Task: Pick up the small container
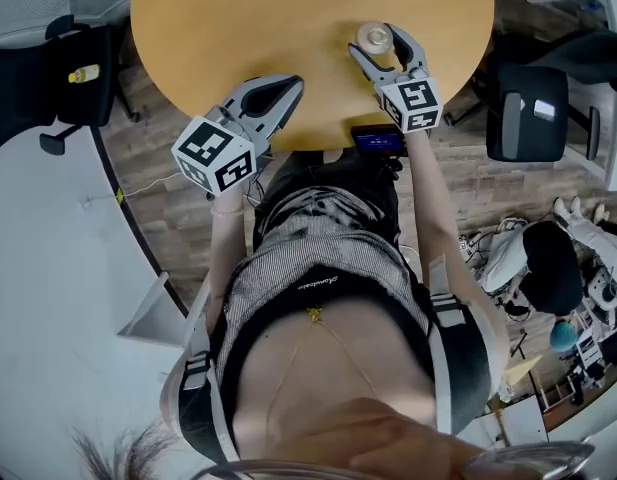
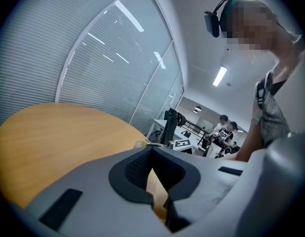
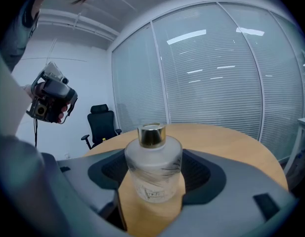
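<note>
Right gripper (image 3: 154, 157) fills the foreground of its own view, its grey jaws drawn in on either side of the small container (image 3: 153, 174). The dark ribbed pads (image 3: 108, 169) lie against both flanks of it, so the container is held between them. It is a squat frosted-glass bottle with a shiny gold cap (image 3: 152, 135). Nothing can be made out inside through the frosting. A faint printed label and some dark scrawled marks sit low on its front, too blurred to read. The bottle stands upright with its base on the round wooden table (image 3: 226, 142).

From the head view the bottle sits near the table's right part, out at the jaw tips. The right gripper's marker cube (image 1: 416, 103) hangs over the near edge.

The left gripper (image 2: 152, 154) is well apart to the left, over the table's near edge. Its jaws are closed together with only a thin wedge of tabletop showing between the pads, and nothing is in them. Its marker cube (image 1: 213, 155) hangs past the rim.

Beyond the table are window blinds (image 3: 211, 73) and a black office chair (image 3: 100, 120).
</note>
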Demonstrator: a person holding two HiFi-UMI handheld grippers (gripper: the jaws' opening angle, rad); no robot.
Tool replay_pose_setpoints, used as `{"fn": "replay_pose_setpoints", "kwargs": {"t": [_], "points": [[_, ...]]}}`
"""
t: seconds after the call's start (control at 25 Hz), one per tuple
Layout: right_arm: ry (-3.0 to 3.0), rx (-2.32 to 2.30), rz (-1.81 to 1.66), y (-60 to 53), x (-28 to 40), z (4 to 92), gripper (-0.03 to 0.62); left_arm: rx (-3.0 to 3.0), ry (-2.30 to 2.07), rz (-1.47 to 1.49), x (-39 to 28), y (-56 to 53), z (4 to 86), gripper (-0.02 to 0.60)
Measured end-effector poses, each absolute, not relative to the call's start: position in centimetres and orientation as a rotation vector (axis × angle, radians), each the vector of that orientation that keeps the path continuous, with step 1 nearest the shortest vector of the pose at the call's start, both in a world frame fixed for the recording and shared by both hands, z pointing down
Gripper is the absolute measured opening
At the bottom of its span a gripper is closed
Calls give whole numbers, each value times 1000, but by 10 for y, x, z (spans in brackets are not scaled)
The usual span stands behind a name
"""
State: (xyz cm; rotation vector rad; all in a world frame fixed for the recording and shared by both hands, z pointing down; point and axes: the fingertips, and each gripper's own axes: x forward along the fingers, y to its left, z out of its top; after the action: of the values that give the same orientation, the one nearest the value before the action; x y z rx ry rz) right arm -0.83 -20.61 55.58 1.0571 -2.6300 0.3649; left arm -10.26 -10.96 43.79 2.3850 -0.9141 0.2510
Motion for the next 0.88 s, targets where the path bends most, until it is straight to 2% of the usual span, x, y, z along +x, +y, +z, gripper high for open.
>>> {"fn": "replay_pose_setpoints", "kwargs": {"t": [0.88], "points": [[-2733, 1083, 366, -200, 18, 442, 330, 2411, -955, 197, -87, -106, 430, 18]]}}
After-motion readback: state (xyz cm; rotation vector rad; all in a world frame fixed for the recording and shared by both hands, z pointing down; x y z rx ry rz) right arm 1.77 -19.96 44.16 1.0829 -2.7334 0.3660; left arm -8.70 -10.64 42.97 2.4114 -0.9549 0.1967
